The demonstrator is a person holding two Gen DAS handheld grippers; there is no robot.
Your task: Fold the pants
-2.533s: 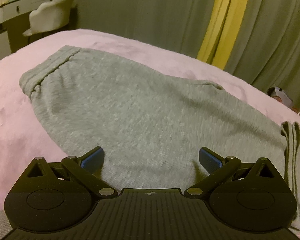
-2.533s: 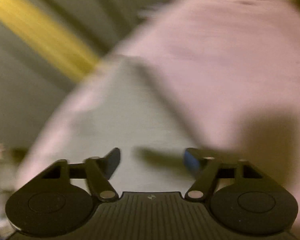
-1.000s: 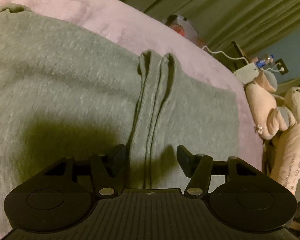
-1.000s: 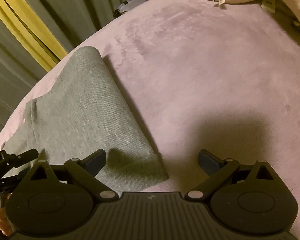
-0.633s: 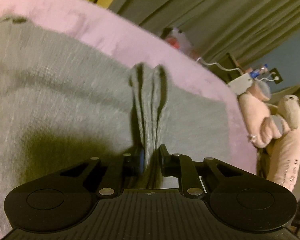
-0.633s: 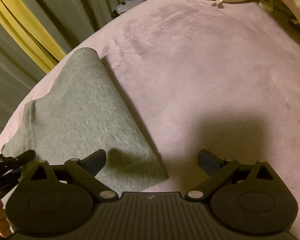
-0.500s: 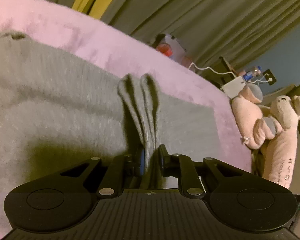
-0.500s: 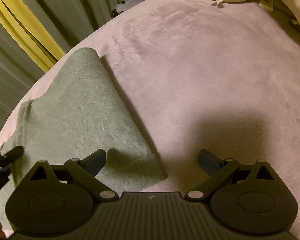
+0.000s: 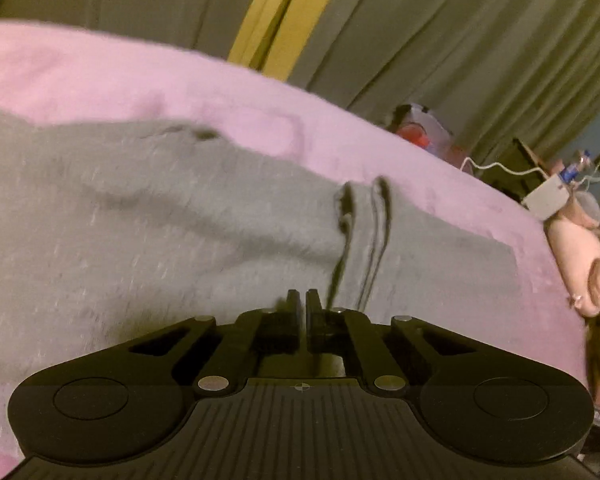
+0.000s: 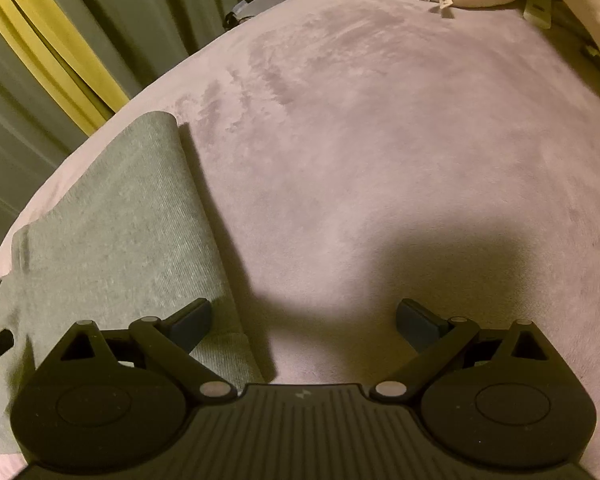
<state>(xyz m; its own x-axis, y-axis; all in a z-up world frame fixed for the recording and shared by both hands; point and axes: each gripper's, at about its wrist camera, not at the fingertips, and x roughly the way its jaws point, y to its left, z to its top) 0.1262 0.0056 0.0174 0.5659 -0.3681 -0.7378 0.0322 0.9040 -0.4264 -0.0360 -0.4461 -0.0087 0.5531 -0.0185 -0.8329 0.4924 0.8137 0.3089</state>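
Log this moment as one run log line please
step: fold pants | left gripper: jaws shut, no cloth visibly between | right gripper: open over bedspread | pants: flat, pleat raised

pants (image 9: 180, 240): grey knit, soft fleecy surface, spread across the pink blanket (image 9: 260, 112)
pose: lay mostly flat, running left to right in the left wrist view; blurred there
fold ridge: two narrow upright creases stood side by side near the middle, just ahead of the closed left gripper (image 9: 302, 300); whether cloth was pinched could not be told
leg end: in the right wrist view, a flat strip with a ribbed hem nearest the camera, rounded far end toward the curtains
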